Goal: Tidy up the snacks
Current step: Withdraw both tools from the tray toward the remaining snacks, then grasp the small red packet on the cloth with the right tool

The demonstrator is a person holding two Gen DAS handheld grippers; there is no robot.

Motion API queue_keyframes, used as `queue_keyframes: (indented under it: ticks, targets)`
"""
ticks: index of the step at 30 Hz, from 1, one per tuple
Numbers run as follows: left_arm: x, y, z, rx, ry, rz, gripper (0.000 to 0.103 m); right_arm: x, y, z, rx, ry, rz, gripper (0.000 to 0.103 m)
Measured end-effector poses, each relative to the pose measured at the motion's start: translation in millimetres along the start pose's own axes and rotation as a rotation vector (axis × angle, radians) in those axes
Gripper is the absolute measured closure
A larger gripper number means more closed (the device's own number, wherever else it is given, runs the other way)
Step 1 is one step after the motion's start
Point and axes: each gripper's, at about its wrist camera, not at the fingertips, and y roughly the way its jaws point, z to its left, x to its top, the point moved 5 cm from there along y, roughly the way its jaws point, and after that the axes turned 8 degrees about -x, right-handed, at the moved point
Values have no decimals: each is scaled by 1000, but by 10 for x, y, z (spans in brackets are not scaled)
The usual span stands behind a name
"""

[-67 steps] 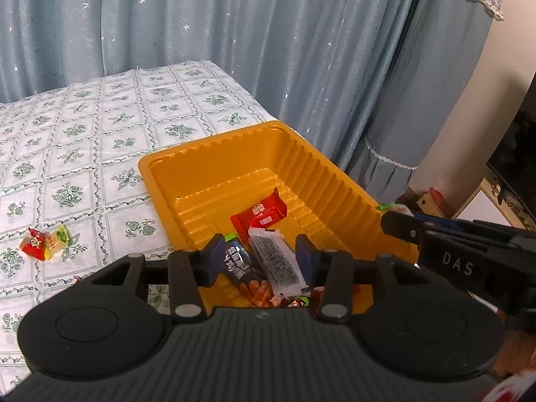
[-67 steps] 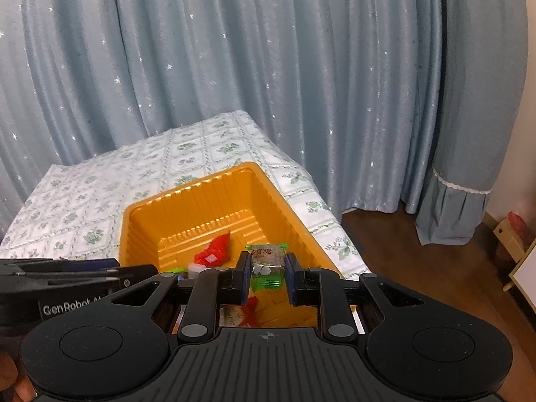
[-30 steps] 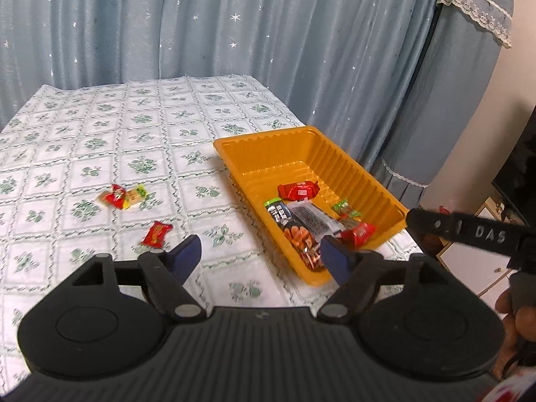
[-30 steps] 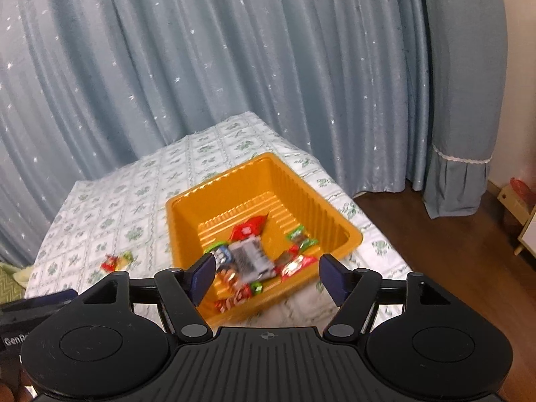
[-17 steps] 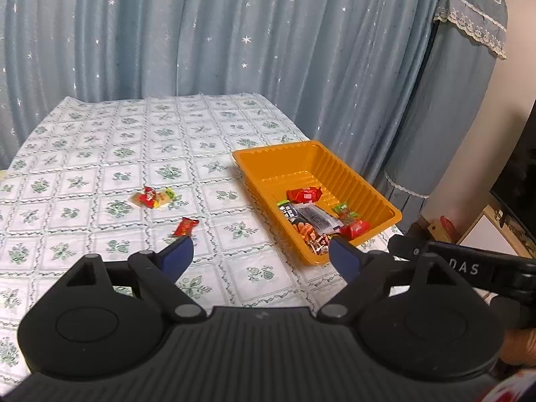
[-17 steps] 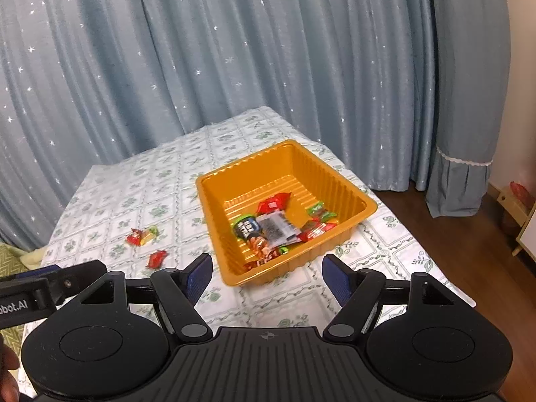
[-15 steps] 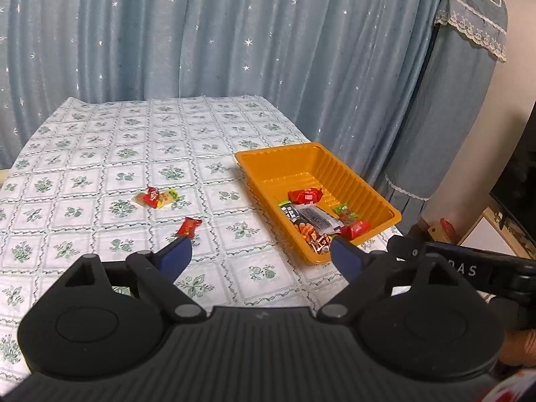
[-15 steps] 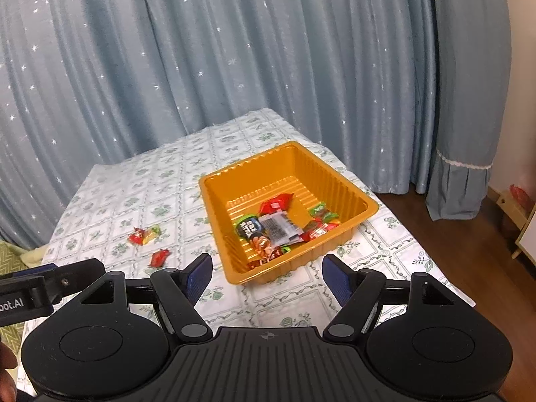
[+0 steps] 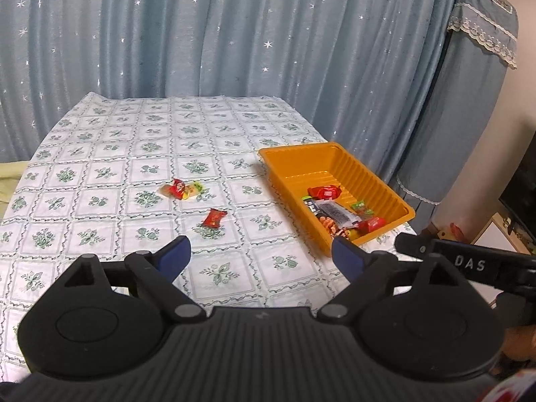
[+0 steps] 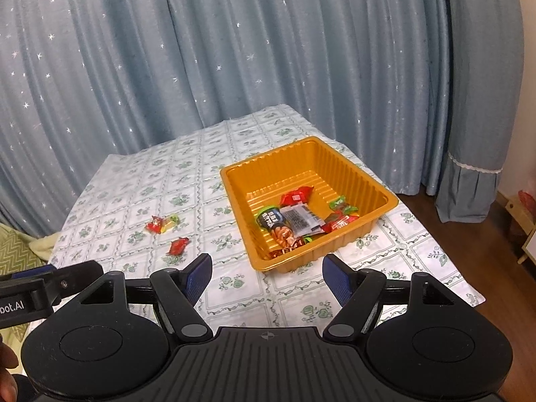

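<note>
An orange tray (image 9: 288,159) (image 10: 355,167) sits at the table's right side and holds several wrapped snacks (image 9: 338,212) (image 10: 291,217). On the floral tablecloth left of it lie a red candy (image 9: 213,217) (image 10: 177,245) and a red-and-yellow pair of candies (image 9: 182,189) (image 10: 162,223). My left gripper (image 9: 261,261) is open and empty, held back above the table's near edge. My right gripper (image 10: 268,276) is open and empty, also held back from the tray.
The table (image 9: 134,140) is covered with a white floral cloth. Blue starry curtains (image 9: 201,33) hang behind it. A covered standing object (image 9: 469,100) and wooden floor (image 10: 485,251) are to the right. The other gripper shows at each view's edge.
Both grippers opened, dropped their snacks into the tray, and pulled back and up from it. The whole table is now in view.
</note>
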Motion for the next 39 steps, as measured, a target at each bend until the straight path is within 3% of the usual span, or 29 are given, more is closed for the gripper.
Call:
queue_keyframes:
  ticks: [11, 25, 36, 39]
  targets:
    - [-29, -46, 349, 64, -35, -8, 13, -51, 81, 136, 44, -2, 6, 30]
    - [17, 111, 957, 134, -68, -11, 13, -138, 447, 709, 126, -84, 16, 30]
    - [100, 630, 1528, 168, -52, 15, 13, -166, 1173, 1176, 166, -138, 36, 31]
    - [118, 824, 1680, 173, -54, 24, 13, -198, 1427, 1330, 178, -157, 46, 44]
